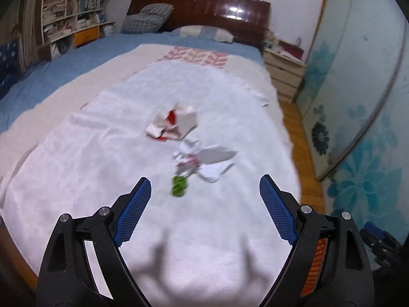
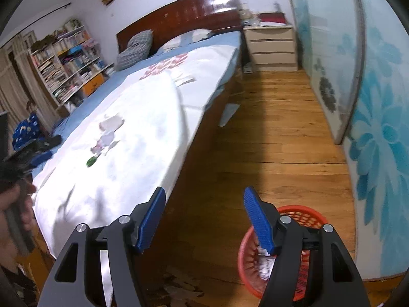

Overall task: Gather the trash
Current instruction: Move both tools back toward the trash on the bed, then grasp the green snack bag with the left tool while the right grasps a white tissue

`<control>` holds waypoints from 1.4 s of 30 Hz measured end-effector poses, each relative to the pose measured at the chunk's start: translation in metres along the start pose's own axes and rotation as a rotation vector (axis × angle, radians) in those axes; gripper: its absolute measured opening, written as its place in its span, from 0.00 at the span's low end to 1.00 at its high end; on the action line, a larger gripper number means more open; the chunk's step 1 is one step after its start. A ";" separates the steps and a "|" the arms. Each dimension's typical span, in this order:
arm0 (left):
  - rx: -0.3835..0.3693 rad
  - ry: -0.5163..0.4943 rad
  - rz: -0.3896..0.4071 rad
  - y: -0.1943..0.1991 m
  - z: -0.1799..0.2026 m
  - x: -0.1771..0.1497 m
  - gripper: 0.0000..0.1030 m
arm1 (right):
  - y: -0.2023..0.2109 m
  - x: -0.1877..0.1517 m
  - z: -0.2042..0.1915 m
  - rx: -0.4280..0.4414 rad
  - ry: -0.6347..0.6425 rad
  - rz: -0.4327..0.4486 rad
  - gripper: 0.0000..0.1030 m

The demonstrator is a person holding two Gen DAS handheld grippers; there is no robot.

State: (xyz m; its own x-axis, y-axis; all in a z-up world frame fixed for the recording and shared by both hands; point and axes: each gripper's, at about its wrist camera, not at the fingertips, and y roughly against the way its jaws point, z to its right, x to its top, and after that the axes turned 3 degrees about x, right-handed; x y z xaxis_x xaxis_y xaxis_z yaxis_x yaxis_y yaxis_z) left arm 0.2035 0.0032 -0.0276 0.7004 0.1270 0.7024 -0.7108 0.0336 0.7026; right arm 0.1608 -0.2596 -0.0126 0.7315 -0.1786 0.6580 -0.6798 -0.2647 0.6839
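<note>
Trash lies on the white bed cover (image 1: 102,158): a crumpled red-and-white carton (image 1: 172,124), a white and pink wrapper with torn paper (image 1: 202,160), and a small green piece (image 1: 179,185). My left gripper (image 1: 204,186) is open and empty, above the cover just short of the green piece. In the right wrist view the same trash shows far left: the carton (image 2: 111,124), the wrapper (image 2: 102,144), the green piece (image 2: 91,162). My right gripper (image 2: 204,197) is open and empty above the floor, over a red mesh basket (image 2: 301,215) that holds white paper (image 2: 263,263).
The bed (image 2: 199,125) has a dark headboard (image 1: 204,7) and pillows (image 1: 145,18). A bookshelf (image 2: 64,64) stands left, a white nightstand (image 2: 271,47) beyond the bed. A floral sliding door (image 2: 370,102) lines the right of the wooden floor (image 2: 268,140). Debris lies on the floor (image 2: 179,286).
</note>
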 end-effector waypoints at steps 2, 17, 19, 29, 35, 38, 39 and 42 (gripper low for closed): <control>0.010 0.005 -0.023 -0.016 -0.007 -0.006 0.84 | -0.008 0.001 -0.013 0.019 0.012 -0.004 0.63; 0.014 0.229 -0.152 -0.093 -0.034 -0.006 0.82 | -0.070 0.030 -0.086 0.160 0.075 -0.054 0.63; 0.026 0.228 -0.149 -0.094 -0.033 -0.007 0.77 | -0.072 0.034 -0.083 0.158 0.108 -0.056 0.63; 0.013 0.147 -0.169 -0.078 -0.019 -0.017 0.10 | -0.067 0.038 -0.064 0.144 0.125 -0.063 0.63; -0.045 0.156 -0.166 -0.053 -0.022 -0.024 0.10 | -0.066 0.032 -0.056 0.169 0.123 -0.084 0.63; -0.071 0.162 -0.158 -0.040 -0.027 -0.027 0.10 | -0.073 0.035 -0.057 0.205 0.139 -0.067 0.64; -0.082 0.169 -0.157 -0.036 -0.031 -0.028 0.10 | -0.079 0.037 -0.059 0.234 0.137 -0.060 0.64; -0.096 0.200 -0.160 -0.032 -0.042 -0.031 0.10 | -0.116 0.048 -0.076 0.317 0.120 -0.069 0.64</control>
State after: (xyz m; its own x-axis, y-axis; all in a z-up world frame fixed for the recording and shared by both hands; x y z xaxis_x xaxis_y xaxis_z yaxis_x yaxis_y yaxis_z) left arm 0.2017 0.0401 -0.0771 0.7840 0.3059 0.5402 -0.6020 0.1620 0.7819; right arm 0.2712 -0.1651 -0.0365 0.7510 -0.0427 0.6589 -0.5654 -0.5568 0.6085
